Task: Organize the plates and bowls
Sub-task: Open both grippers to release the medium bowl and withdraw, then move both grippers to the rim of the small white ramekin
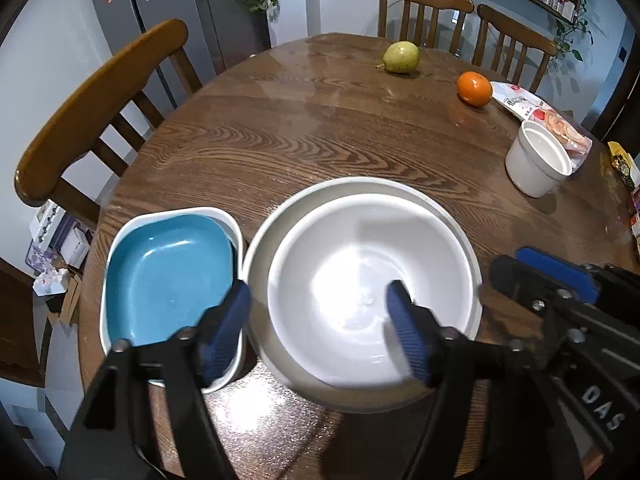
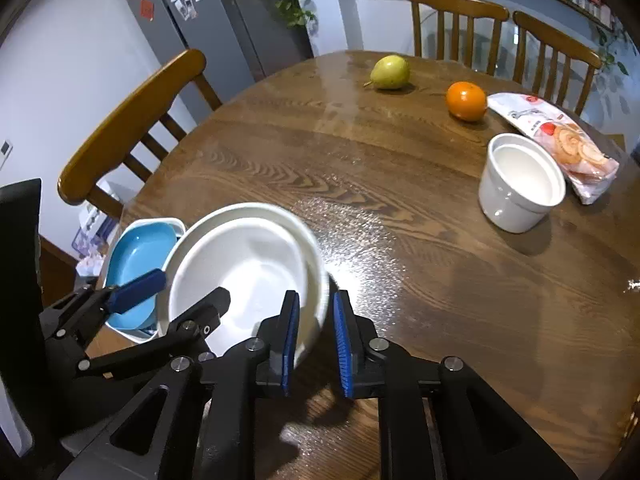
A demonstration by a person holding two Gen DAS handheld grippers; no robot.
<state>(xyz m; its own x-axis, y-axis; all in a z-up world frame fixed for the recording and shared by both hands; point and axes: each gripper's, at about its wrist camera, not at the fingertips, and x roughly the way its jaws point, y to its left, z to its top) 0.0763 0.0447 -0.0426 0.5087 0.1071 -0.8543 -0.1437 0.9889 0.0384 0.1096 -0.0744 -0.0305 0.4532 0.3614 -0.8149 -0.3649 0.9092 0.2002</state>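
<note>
A white bowl (image 1: 360,280) sits nested in a wider white bowl (image 1: 360,184) at the near edge of the round wooden table (image 1: 320,128). Just left of them a blue square dish (image 1: 168,272) lies inside a white square dish (image 1: 236,232). My left gripper (image 1: 318,332) is open wide across the bowls' left rim, with one finger inside the bowl and the other over the blue dish's edge. My right gripper (image 2: 318,332) straddles the right rim of the stacked bowls (image 2: 248,264); its pads stand slightly apart from the rim.
A white ramekin (image 2: 520,184) stands to the right, with a snack bag (image 2: 560,140) behind it. An orange (image 2: 466,100) and a pear (image 2: 390,72) lie at the far side. Wooden chairs (image 1: 100,100) ring the table.
</note>
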